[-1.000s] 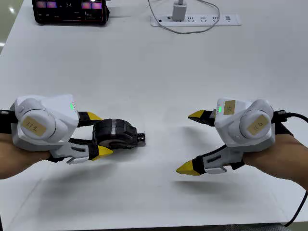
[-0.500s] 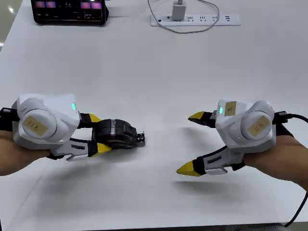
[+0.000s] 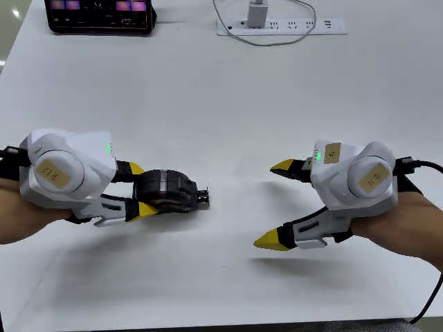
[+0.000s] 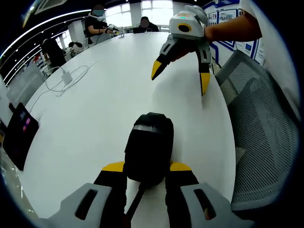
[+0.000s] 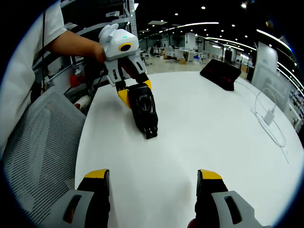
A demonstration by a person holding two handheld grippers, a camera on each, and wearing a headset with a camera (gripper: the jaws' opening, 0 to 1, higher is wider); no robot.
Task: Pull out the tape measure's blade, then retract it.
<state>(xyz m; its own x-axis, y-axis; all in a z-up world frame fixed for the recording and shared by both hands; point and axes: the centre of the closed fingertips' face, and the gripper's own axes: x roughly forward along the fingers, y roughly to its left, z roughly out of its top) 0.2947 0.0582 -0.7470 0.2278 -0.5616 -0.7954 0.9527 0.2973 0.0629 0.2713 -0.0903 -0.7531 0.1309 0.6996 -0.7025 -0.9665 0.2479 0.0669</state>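
The head view looks down on the white tabletop [image 3: 221, 104], with a power strip [image 3: 280, 28] carrying a white charger [image 3: 258, 12] at 12 o'clock and a dark screen [image 3: 100, 15] at 11 o'clock. The left gripper view adds the room. A mesh chair [image 4: 259, 118] stands at 3 o'clock beside the tabletop's edge, and people [image 4: 97, 21] sit far off at 11 o'clock. The right gripper view meets the tape measure [image 5: 144, 107] nearly end-on, so the blade's hook tab [image 5: 151, 133] can be seen sitting at the mouth of the black case, turned toward that camera.

In the head view the tape measure rests on the tabletop at about 8 o'clock. The left hand-held gripper [image 3: 142, 188] reaches in from 9 o'clock and is clenched on the case. One yellow-tipped jaw presses each side of the case's rear half. The mouth end sticks out past the tips toward 3 o'clock. In the left gripper view the case rises between the two yellow tips at 6 o'clock.

The right hand-held gripper [image 3: 273, 204] sits at 4 o'clock, well apart from the tape measure. It is released, its jaws spread wide and holding nothing, and its tips aim toward 9 o'clock across bare tabletop.
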